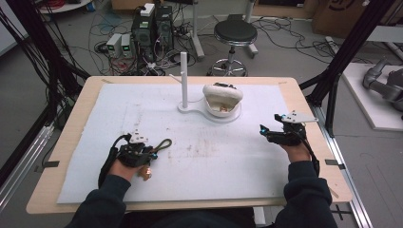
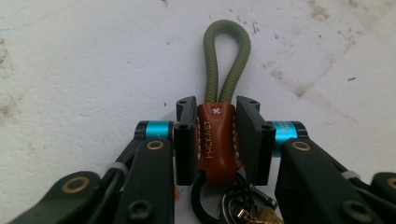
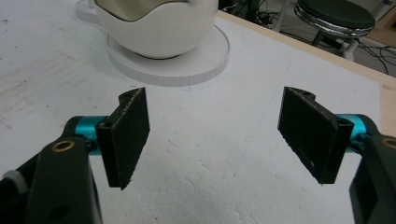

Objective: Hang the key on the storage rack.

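Left gripper view: my left gripper (image 2: 215, 140) clamps the keychain (image 2: 216, 140); right gripper (image 3: 217, 135) open, empty. Next, I'd lift toward the far stand (image 1: 184, 78).

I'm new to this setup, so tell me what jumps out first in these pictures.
The left gripper grips a key fob by its brown leather tab, the green cord loop pointing away over the white mat at the near left. The right gripper sits open at the right edge, nothing between its fingers. At the far middle stands a white bowl on a round base beside a white post.
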Available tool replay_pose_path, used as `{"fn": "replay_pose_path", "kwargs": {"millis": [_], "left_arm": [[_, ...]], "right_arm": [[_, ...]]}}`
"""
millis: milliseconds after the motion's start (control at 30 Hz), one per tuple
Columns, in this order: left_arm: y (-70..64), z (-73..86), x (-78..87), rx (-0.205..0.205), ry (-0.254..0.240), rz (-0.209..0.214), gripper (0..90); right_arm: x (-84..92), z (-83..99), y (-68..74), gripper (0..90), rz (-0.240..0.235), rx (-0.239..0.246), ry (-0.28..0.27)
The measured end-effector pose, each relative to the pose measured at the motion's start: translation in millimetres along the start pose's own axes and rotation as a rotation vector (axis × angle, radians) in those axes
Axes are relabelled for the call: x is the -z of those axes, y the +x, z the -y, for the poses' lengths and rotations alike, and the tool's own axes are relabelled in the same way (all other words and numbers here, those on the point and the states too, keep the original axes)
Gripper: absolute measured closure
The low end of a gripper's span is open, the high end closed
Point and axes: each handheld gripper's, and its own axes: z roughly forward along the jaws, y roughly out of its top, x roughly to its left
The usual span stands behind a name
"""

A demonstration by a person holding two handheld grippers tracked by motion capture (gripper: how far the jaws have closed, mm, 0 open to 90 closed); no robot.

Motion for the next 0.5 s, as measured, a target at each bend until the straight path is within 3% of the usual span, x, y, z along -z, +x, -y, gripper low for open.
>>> {"fn": "replay_pose_path", "kwargs": {"millis": [67, 133, 200, 333, 500], "left_arm": [[4.1, -1.1, -1.0, 0.030, -0.015, -0.008, 70.6], [8.2, -3.2, 0.2, 0.053, -0.063, 0.008, 70.7], [11.9, -6.4, 6.4, 0.077, -0.155, 0.033, 70.7], [16.1, -12.4, 20.5, 0.078, -0.278, 0.021, 70.7], [21.3, -23.5, 35.1, 0.081, -0.381, 0.005, 70.7]], "right_arm": [[0.1, 0.0, 0.2, 25.4, 0.001, -0.008, -0.003], [0.7, 0.1, -0.6, 25.4, 0.002, -0.005, -0.004], [1.2, 0.4, -1.2, 25.4, 0.002, -0.011, -0.003], [2.1, 0.7, -1.9, 25.4, 0.003, -0.016, -0.007], [3.2, 0.3, -1.7, 25.4, 0.003, -0.016, -0.015]]}}
